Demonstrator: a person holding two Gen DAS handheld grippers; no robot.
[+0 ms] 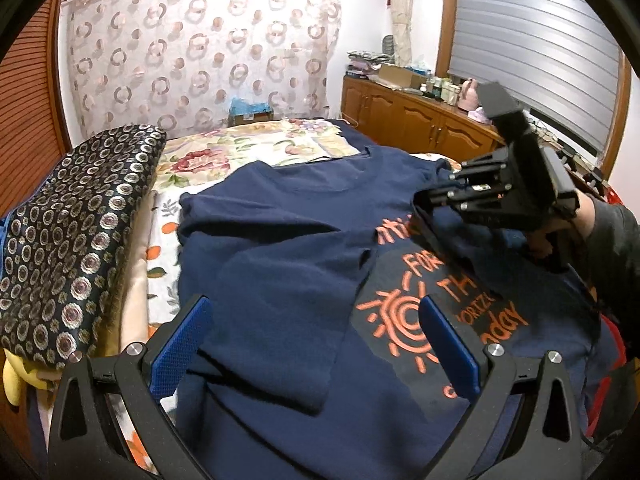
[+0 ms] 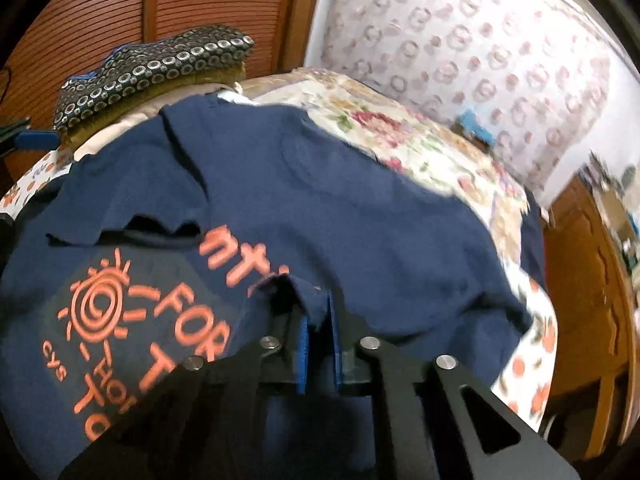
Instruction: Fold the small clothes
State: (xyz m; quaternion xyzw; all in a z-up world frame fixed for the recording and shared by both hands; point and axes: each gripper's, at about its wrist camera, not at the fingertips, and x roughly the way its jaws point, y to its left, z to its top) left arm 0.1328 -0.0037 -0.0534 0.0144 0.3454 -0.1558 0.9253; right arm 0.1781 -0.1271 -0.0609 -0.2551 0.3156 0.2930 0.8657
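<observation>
Navy T-shirt [image 1: 288, 240] with an orange sun and orange lettering lies spread on the bed, printed side up, its collar toward the far end and its left part doubled over so that a plain navy panel covers part of the print. Nearest in the left wrist view, the left tongs [image 1: 316, 344] stand wide apart just above the shirt, their blue pads [image 1: 182, 344] on either side of the folded panel's edge and of the sun print, nothing between them. In the right wrist view the right tongs [image 2: 318, 344] are drawn narrow, pinching a bunched bit of the navy cloth between their blue pads [image 2: 303, 354] just beside the lettering; the cloth rises in a small peak at the tips. The left wrist view shows the same tongs from the side, held over the shirt's right half by a hand [image 1: 540, 236] in a dark sleeve [image 1: 612, 240]. Under the shirt lies a floral bedsheet [image 1: 256, 148]. To the left sits a dark folded quilt [image 1: 76, 232] patterned with silver rings, a yellow plush toy [image 1: 16, 380] beneath its near corner. Farther back hangs a sheer curtain [image 1: 200, 48] with pinkish rings, and to the right a wooden cabinet [image 1: 416, 116] carries bottles and boxes below a window blind [image 1: 532, 40].
</observation>
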